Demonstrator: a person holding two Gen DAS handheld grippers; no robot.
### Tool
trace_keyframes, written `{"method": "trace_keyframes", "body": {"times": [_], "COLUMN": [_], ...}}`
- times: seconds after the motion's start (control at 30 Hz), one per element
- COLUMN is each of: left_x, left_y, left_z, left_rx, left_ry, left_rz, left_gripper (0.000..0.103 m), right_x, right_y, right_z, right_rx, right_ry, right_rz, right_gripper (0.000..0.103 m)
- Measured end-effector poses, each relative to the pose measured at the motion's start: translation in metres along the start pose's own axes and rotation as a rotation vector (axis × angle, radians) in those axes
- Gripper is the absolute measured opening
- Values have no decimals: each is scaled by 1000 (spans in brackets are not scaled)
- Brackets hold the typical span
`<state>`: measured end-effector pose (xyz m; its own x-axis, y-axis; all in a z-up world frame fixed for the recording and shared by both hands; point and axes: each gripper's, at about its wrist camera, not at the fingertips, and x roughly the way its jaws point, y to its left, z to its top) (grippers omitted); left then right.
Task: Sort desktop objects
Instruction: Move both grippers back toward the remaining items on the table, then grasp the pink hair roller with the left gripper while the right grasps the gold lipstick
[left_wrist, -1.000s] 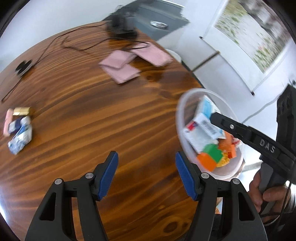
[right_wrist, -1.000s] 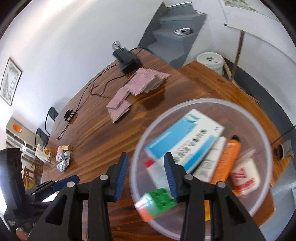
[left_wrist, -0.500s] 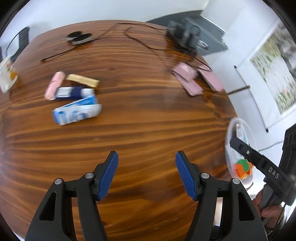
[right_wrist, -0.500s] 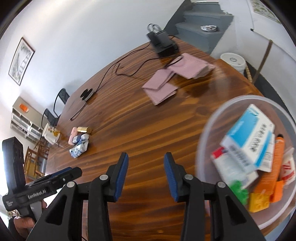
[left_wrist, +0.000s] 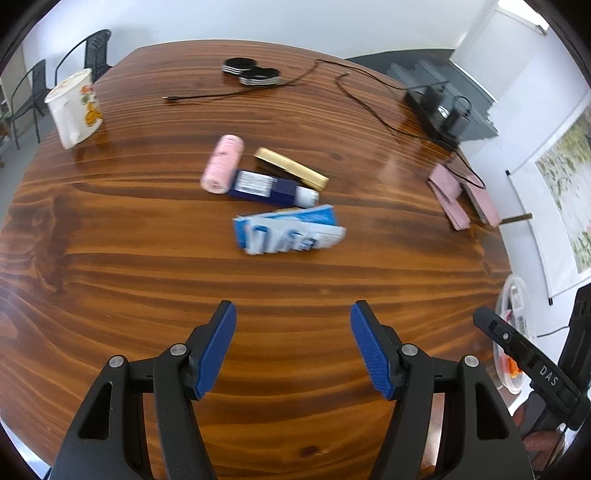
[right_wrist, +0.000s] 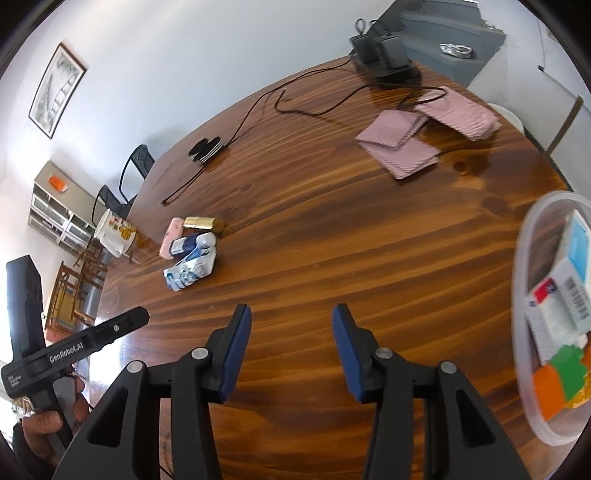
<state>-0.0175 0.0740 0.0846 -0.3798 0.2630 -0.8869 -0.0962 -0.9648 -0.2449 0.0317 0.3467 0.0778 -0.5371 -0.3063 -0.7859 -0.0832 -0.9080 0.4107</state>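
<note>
Blue-white pouch (left_wrist: 290, 230) ahead of left gripper (left_wrist: 291, 345), crumpled, print blurred, possibly unreadable. Left jaws wide, empty. Right gripper (right_wrist: 291, 350) opening, empty; "GenRobot.AI" on left gripper body.

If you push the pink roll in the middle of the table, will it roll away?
Probably, if nudged from the side: the pink roll lies on its side and looks round. The dark blue tube seems to lie right against one end, which might block it that way. It looks small, likely light, so a tool could squeeze it out of shape.
</note>
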Motion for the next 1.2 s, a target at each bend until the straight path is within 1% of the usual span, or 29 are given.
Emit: {"method": "trace_keyframes", "body": {"times": [0.3, 0.53, 0.73, 0.87, 1.2], "left_x": [6, 26, 45, 60, 93], "left_y": [39, 61, 70, 74, 73], "left_z": [30, 60, 85, 102, 128], "left_rx": [-22, -22, -6, -2, 20], "left_ry": [-13, -3, 2, 9, 33], "left_rz": [28, 47, 57, 51, 46], "left_gripper": [68, 68, 68, 68, 68], "right_x": [25, 43, 61, 69, 87], "right_y": [36, 57, 67, 73, 86], "right_z": [6, 7, 9, 13, 30], "right_rx": [-42, -57, -52, -57, -107], "right_ry": [18, 35, 47, 47, 36], "right_rz": [-4, -19, -36, -49, -77], "right_gripper": [50, 50, 50, 50, 50]}}
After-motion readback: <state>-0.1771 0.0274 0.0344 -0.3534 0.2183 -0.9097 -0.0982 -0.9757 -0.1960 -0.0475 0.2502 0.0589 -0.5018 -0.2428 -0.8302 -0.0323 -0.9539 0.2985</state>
